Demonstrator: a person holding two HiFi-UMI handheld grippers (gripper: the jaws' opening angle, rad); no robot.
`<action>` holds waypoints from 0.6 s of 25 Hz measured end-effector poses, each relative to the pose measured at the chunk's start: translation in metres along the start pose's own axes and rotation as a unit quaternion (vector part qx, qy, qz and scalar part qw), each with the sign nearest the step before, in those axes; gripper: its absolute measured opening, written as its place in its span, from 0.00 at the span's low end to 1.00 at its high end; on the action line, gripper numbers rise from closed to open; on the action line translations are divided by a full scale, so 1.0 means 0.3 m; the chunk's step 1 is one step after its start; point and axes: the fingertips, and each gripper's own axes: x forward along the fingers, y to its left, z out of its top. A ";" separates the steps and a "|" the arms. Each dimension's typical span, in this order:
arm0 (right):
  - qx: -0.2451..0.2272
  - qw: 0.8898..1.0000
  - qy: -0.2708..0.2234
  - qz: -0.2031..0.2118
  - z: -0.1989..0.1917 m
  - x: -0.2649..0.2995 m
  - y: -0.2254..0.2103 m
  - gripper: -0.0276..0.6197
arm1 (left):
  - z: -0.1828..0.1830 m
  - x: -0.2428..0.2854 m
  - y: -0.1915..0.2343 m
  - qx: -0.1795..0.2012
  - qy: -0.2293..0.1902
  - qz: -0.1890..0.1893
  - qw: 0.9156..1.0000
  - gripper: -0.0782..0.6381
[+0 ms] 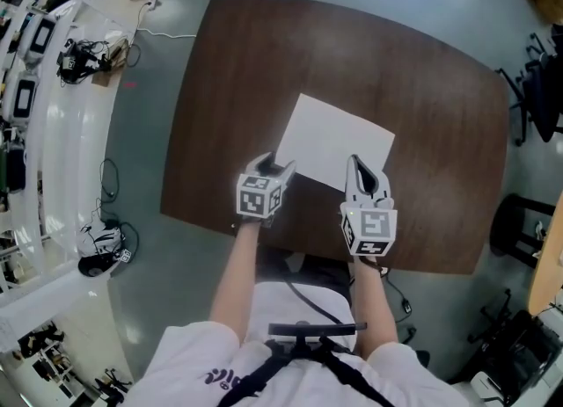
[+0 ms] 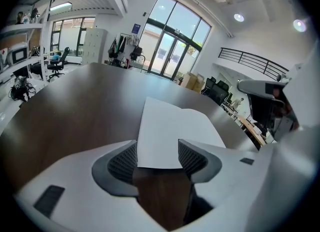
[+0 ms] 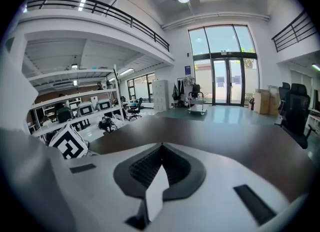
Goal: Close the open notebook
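The white notebook (image 1: 339,137) lies flat on the dark brown table (image 1: 264,62), showing one plain white face. My left gripper (image 1: 280,168) is at its near left corner and stands open. In the left gripper view the notebook's corner (image 2: 170,126) reaches in between the two pads, which stay clear of it on both sides. My right gripper (image 1: 359,163) is over the notebook's near right edge. In the right gripper view its jaws (image 3: 161,148) meet at the tips with a thin white edge of the notebook (image 3: 155,193) caught between them.
The table's near edge runs just behind both grippers. Shelves with equipment (image 1: 22,62) and cables on the floor (image 1: 101,247) line the left side. Dark chairs (image 1: 537,89) stand at the right. A dark stand (image 1: 312,330) sits by my body below the table edge.
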 end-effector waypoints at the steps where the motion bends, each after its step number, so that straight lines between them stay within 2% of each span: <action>1: -0.003 1.000 0.001 -0.001 0.002 -0.002 -0.004 0.03 | -0.006 0.011 0.009 -0.003 0.002 0.003 1.000 0.41; 5: -0.007 1.000 0.002 0.000 -0.005 -0.007 -0.022 0.03 | -0.037 0.058 0.034 -0.023 0.010 0.012 1.000 0.41; 13: -0.001 1.000 0.008 -0.008 -0.027 -0.010 -0.043 0.03 | -0.044 0.075 0.047 -0.020 0.006 0.029 0.999 0.41; 14: -0.001 1.000 0.008 -0.008 -0.030 -0.012 -0.041 0.03 | -0.048 0.076 0.051 -0.016 0.008 0.036 0.999 0.40; 15: -0.001 1.000 0.008 -0.007 -0.031 -0.013 -0.039 0.03 | -0.052 0.078 0.057 -0.010 0.010 0.044 0.999 0.35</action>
